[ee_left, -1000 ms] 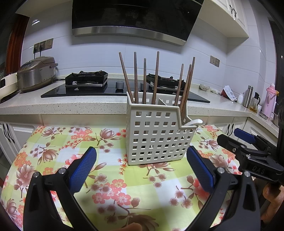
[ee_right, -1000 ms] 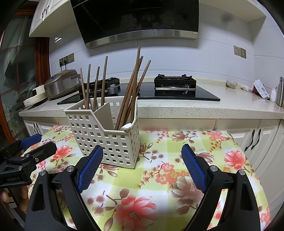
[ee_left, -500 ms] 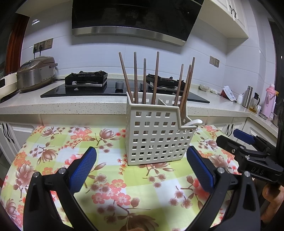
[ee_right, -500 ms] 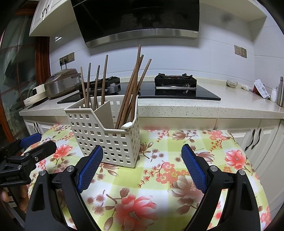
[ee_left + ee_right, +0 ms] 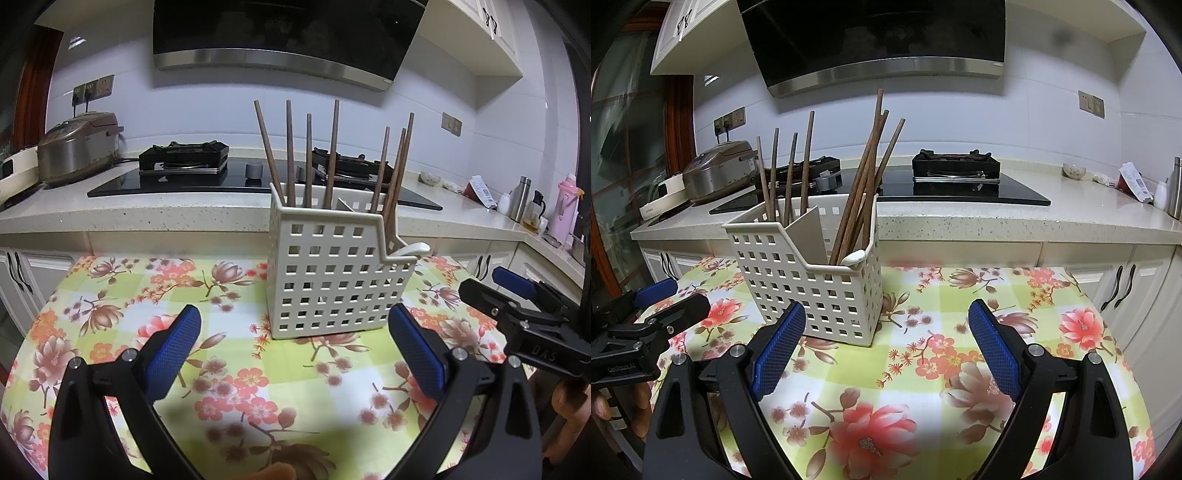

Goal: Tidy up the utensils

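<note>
A white perforated utensil basket [image 5: 332, 280] stands on the floral tablecloth [image 5: 229, 373]; it also shows in the right wrist view [image 5: 812, 280]. Several dark wooden chopsticks [image 5: 334, 151] stand in its two compartments, split by a divider [image 5: 807, 236]. A white spoon [image 5: 412, 249] rests in the lower compartment, its handle at the rim [image 5: 854, 256]. My left gripper [image 5: 295, 332] is open and empty, just in front of the basket. My right gripper [image 5: 886, 328] is open and empty, beside the basket's right end.
A stone counter [image 5: 147, 210] runs behind the table with a gas hob [image 5: 184, 162] and a rice cooker [image 5: 77, 147]. Flasks and a pink bottle [image 5: 565, 206] stand at its far right. Cabinet doors [image 5: 1123, 288] lie below the counter.
Both grippers have drifted very slightly; the basket and utensils have not moved. Both stay open and empty.
</note>
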`<action>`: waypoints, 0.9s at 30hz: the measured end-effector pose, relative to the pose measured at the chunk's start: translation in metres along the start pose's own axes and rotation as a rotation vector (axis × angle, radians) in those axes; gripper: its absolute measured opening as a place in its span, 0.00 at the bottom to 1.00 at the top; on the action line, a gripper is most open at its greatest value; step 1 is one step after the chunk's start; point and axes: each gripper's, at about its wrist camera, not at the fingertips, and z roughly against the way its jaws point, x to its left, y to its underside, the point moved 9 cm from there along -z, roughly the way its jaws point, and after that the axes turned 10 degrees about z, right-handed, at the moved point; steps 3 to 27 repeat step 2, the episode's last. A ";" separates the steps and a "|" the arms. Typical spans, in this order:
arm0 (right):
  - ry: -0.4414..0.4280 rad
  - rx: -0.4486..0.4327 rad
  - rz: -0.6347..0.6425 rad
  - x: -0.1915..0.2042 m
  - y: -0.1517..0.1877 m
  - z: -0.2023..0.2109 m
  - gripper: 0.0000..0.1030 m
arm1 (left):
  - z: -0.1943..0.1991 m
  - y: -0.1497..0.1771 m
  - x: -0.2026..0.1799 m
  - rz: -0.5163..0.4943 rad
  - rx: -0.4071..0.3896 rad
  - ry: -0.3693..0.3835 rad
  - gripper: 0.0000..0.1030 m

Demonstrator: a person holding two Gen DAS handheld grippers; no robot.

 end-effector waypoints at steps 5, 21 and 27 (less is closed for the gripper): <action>0.000 0.002 -0.002 0.000 0.000 0.000 0.82 | -0.001 0.000 0.000 0.003 0.002 0.002 0.95; 0.000 0.002 -0.002 0.000 0.000 0.000 0.82 | -0.001 0.000 0.000 0.003 0.002 0.002 0.95; 0.000 0.002 -0.002 0.000 0.000 0.000 0.82 | -0.001 0.000 0.000 0.003 0.002 0.002 0.95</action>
